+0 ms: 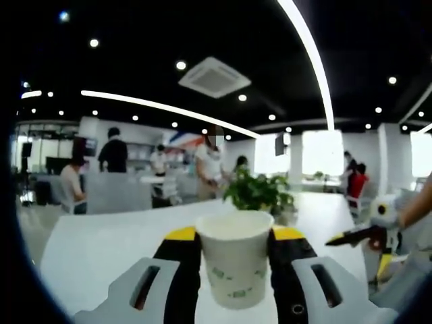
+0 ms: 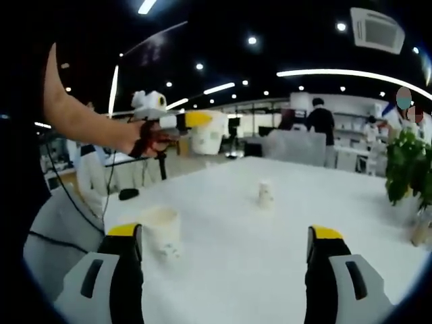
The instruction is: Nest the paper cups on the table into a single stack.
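Left gripper view has its own left gripper (image 1: pixel 235 253) nearest of all, the two yellow-tipped jaws closed against the sides of a held cup (image 1: pixel 233 260), which stands upright between them with its mouth up and lifted clear of the white table (image 1: pixel 101 243). At the right edge of that view the right gripper (image 1: pixel 351 236) reaches in from the side. Right gripper view shows that tool's jaws spread wide, with nothing between them but bare tabletop. Just past its left jaw a near cup (image 2: pixel 162 231) stands upright on the table; farther out, well apart from it, a small far cup (image 2: pixel 265 193) stands near the middle of the table. Up at the left, a person's hand (image 2: pixel 138 138) holds the left gripper with the held cup raised above the table. Farther back a green plant (image 2: pixel 408 169) sits by the table's right edge, and people stand or sit in the office behind. The step in hand, as I judge it, is bringing the lifted cup over one on the table and lowering it in. To do that well, keep it plumb, centre its base over the open mouth, and come straight down; the free gripper could steady the standing cup so it does not tip or slide.
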A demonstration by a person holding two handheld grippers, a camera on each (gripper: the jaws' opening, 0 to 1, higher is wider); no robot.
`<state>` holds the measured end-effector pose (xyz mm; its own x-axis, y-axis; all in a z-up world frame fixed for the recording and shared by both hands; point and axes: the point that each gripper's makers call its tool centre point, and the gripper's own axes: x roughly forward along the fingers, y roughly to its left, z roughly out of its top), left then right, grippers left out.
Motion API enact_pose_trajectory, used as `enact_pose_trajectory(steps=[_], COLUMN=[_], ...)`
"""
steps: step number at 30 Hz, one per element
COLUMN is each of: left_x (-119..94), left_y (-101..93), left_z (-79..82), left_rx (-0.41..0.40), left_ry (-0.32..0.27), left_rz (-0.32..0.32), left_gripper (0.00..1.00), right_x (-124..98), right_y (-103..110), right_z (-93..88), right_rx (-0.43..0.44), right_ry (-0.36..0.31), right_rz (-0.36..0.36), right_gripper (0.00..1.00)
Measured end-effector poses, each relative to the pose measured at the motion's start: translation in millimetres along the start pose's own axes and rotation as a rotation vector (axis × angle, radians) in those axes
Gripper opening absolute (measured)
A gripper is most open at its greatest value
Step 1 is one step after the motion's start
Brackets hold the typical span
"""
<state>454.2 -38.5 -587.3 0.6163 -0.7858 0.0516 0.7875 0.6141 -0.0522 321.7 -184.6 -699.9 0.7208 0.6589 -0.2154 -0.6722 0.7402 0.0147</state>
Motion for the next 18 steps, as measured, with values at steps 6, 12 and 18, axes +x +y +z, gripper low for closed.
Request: enact_pose_trajectory(steps=[6,12,18], left_x=[-9.0,-17.1,-24.6], left_y=[-8.9,-19.6,-31.3], left_z=[1.6,4.3,-0.8], left_rx=[-0.008,-0.004,0.015], left_ry=[-0.012,-0.026,-0.018], left_rz=[0.001,-0.008,-0.023], left_gripper=[0.37,0.37,0.37], right_x=[-2.2,-4.3,-6.7], right_y=[1.7,4.9,8.8], right_z=[2.4,2.0,0.4], right_rx=[-0.003,0.003,-0.001], right_ry=[-0.006,-0.013,-0.009], right_rz=[-0.002,-0.007,-0.004], right_gripper=[1.0,1.0,1.0])
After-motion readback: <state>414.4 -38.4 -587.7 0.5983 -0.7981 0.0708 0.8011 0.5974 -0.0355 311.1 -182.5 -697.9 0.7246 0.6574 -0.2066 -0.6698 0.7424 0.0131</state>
